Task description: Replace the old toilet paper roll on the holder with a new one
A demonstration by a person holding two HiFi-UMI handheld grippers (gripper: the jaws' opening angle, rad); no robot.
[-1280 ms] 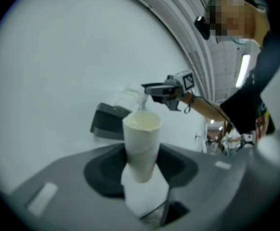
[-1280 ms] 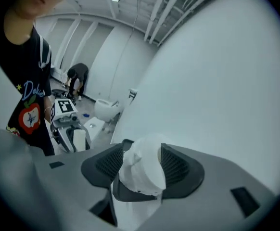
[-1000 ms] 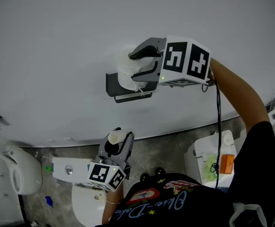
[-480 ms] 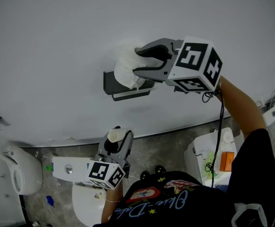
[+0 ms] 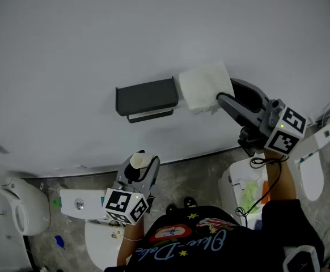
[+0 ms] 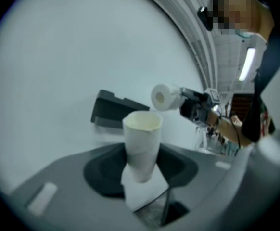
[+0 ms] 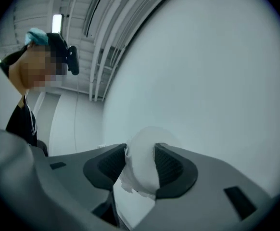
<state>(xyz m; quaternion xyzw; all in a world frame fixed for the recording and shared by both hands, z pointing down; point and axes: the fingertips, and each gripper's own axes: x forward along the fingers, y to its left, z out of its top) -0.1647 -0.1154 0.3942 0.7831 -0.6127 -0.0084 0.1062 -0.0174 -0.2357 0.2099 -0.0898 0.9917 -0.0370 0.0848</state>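
Against the far wall in the head view, the dark holder [image 5: 147,97] stands bare. The toilet paper roll [image 5: 203,87] hangs just right of it, clamped in the right gripper [image 5: 226,93], its long axis running along the wall. Nearer, the left gripper [image 5: 140,166] grips a core tube [image 5: 136,161] upright. The left gripper view shows the roll's open end facing the holder. The right gripper view shows both pads [image 7: 168,163] pressing the roll's sides.
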